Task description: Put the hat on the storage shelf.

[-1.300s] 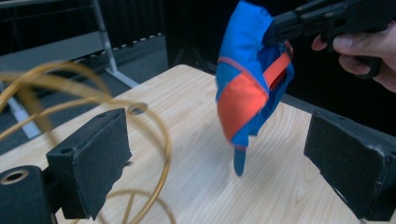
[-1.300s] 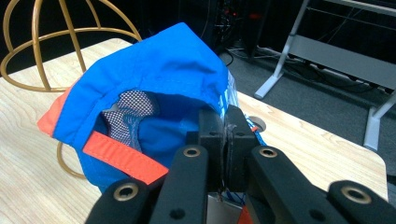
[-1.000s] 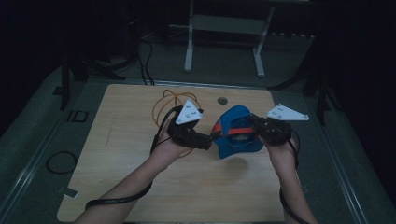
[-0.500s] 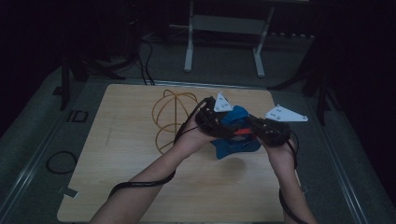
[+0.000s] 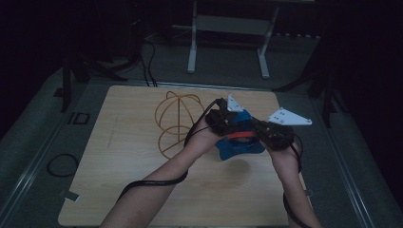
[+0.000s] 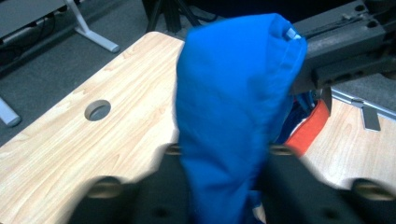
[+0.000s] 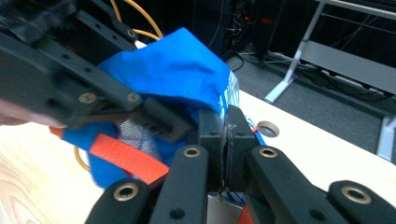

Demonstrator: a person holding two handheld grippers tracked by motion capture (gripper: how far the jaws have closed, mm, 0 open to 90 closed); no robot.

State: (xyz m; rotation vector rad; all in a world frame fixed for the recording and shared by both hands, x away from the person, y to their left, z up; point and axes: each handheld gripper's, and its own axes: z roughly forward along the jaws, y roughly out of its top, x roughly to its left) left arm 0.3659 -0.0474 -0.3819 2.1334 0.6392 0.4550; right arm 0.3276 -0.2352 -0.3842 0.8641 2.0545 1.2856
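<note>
We see a light wooden table (image 5: 119,185) in a dark room, and going left to right on it the first thing is an orange wire frame (image 5: 173,124), loops of thin rod, lying left of center, just beside the person's left forearm. Next comes the left gripper (image 5: 222,119), held over the table's right-center with its grey plate up; in the left gripper view its jaws are blurred but closed in on a fold of blue fabric bag (image 6: 233,116) that rises between them, so we read it as clamped on the fabric. The bag (image 5: 237,142) sits between the two grippers, lifted and bunched, its lower part near or on the tabletop, we cannot tell which. An orange-red strap (image 5: 236,137) runs across its middle; in the left gripper view the strap (image 6: 312,128) hangs at the right of the fabric. A round cable hole (image 6: 97,110) shows in the tabletop behind. Right of the bag is the right gripper (image 5: 273,135); in the right gripper view its jaws are pressed together on a thin edge of the blue fabric (image 7: 177,74), with white mesh (image 7: 133,133) and the strap (image 7: 126,158) at left.
</note>
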